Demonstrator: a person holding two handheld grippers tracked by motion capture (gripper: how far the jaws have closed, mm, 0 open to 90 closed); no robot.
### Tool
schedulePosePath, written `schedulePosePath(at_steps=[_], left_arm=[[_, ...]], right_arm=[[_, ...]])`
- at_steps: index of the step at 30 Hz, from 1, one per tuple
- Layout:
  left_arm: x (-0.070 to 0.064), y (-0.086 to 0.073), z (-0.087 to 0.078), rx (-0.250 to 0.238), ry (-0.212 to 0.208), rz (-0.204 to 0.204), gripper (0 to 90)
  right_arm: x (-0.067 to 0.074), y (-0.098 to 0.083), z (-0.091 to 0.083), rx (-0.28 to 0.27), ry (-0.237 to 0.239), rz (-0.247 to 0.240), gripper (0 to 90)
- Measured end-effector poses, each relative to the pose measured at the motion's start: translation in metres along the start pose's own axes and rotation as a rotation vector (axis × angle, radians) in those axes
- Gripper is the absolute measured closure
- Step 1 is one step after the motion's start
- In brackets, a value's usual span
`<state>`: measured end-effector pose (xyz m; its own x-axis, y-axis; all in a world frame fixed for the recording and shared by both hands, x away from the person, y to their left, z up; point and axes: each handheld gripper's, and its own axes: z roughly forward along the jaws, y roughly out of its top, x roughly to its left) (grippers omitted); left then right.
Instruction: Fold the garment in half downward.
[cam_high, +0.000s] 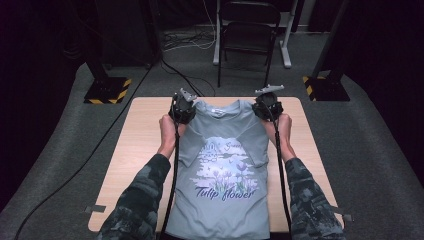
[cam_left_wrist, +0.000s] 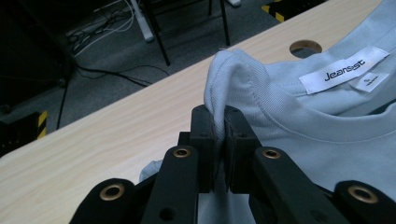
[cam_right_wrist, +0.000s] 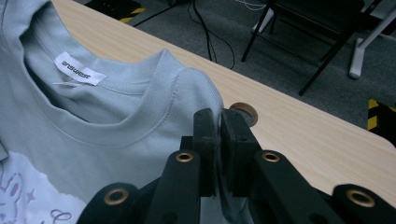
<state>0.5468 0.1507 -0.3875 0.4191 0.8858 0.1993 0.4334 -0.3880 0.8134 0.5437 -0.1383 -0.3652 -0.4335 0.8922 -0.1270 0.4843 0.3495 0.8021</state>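
The table (cam_high: 145, 130) held a pale blue-grey T-shirt (cam_high: 220, 200), spread print-side up along its middle, collar toward twelve o'clock and hem hanging past the near edge at six. In the high view the left gripper (cam_high: 182, 111) sat at the shirt's eleven o'clock corner and the right gripper (cam_high: 268, 107) at its one o'clock corner, each at a shoulder beside the collar. Both were clenched on cloth: the left gripper view showed a bunched fold of shoulder fabric (cam_left_wrist: 224, 88) pinched between the jaws, and the right gripper view showed the other shoulder (cam_right_wrist: 196, 88) caught likewise. A white neck label (cam_left_wrist: 343, 70) lay inside the collar.

The step in hand looked like lifting the shirt by its shoulders, probably to fold it. The next move would call for both hands travelling evenly, at matched height, so the cloth stayed taut and neither pinch slipped.
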Motion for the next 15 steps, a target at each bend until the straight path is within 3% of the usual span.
schedulePosePath(at_steps=[15], left_arm=[[0.011,0.041,-0.015,-0.062,0.038,0.014,84.2]], right_arm=[[-0.011,0.041,-0.016,-0.066,-0.066,-0.021,85.0]])
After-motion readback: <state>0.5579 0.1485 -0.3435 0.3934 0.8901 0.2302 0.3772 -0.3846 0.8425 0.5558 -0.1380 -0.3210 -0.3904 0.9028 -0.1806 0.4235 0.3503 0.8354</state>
